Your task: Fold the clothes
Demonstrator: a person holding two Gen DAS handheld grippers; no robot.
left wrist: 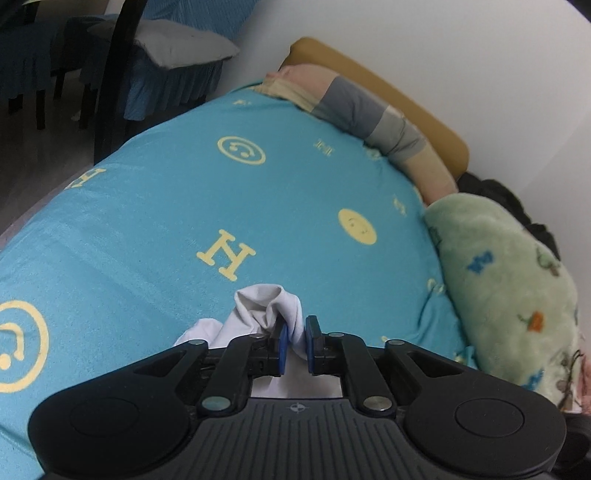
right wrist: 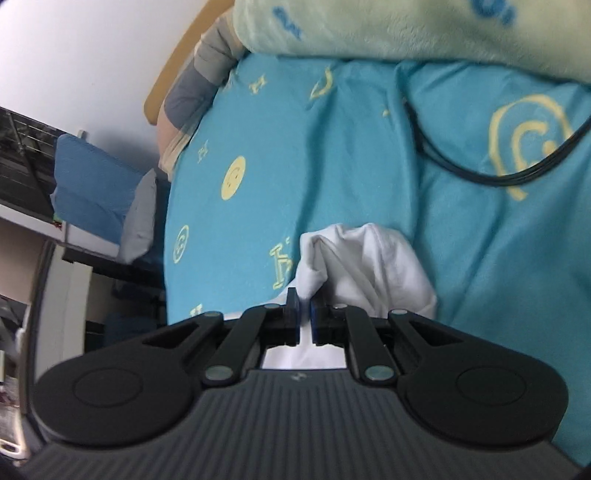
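Note:
A white garment [left wrist: 258,310] is bunched in front of my left gripper [left wrist: 296,332], which is shut on a fold of it above the turquoise bedsheet [left wrist: 166,206]. In the right wrist view the same white garment [right wrist: 362,266] is pinched between the blue pads of my right gripper [right wrist: 305,310], which is shut on it. The cloth hangs down behind both grippers, and its lower part is hidden by the gripper bodies.
A light green fleece blanket [left wrist: 509,280] lies at the bed's right side; it also shows in the right wrist view [right wrist: 406,26]. A striped pillow [left wrist: 369,110] lies against the yellow headboard [left wrist: 406,96]. A black cable [right wrist: 480,173] lies on the sheet. Chairs [left wrist: 110,66] stand beside the bed.

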